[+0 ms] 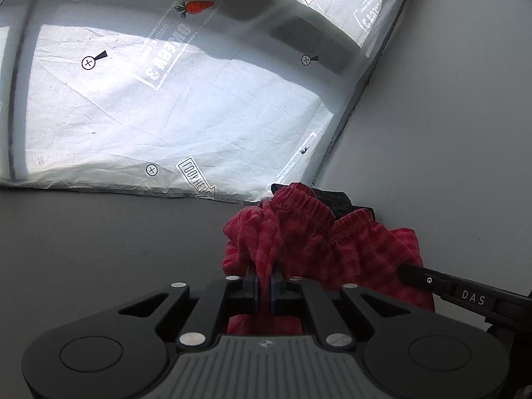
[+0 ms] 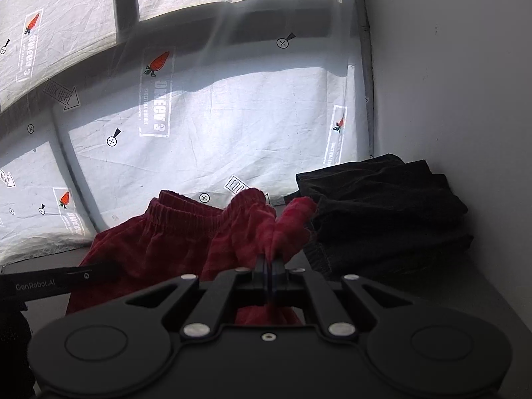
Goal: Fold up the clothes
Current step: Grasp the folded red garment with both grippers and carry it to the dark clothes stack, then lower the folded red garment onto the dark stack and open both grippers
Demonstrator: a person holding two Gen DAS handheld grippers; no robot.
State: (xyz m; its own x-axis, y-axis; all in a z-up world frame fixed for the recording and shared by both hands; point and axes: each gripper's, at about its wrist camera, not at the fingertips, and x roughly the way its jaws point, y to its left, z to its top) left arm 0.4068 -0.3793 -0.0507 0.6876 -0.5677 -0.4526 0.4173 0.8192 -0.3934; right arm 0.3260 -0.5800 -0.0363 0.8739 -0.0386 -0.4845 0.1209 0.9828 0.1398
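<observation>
Left wrist view shows the left gripper (image 1: 265, 274) with its jaws pressed together on a bunched fold of the red checked shorts (image 1: 309, 232), cloth running between the two pads and down under the linkage. In the right wrist view the right gripper (image 2: 270, 262) is likewise pinched tight on a gathered bit of the same garment (image 2: 186, 236), whose elastic waistband lies open toward the printed sheet (image 2: 232, 116) hung behind the desk. The shorts sit crumpled toward the desk's far right corner, close to the sheet's lower hem and touching or just beside a stack of dark clothes (image 2: 382, 206) that rests against the white wall (image 2: 465, 99); whether the red cloth overlaps that stack I cannot tell. The step in hand looks to be spreading the shorts flat before any fold is made. To do it well, I would judge that both pinches should hold at matching points on the waistband or hem, then draw apart evenly so the fabric goes taut without twisting, and be carried toward the bare grey desk (image 1: 99, 249) on the near left, well apart from the dark stack. The thin cotton will likely slip if the grip is shallow, and dragging it sideways could pull the neighbouring stack askew.
</observation>
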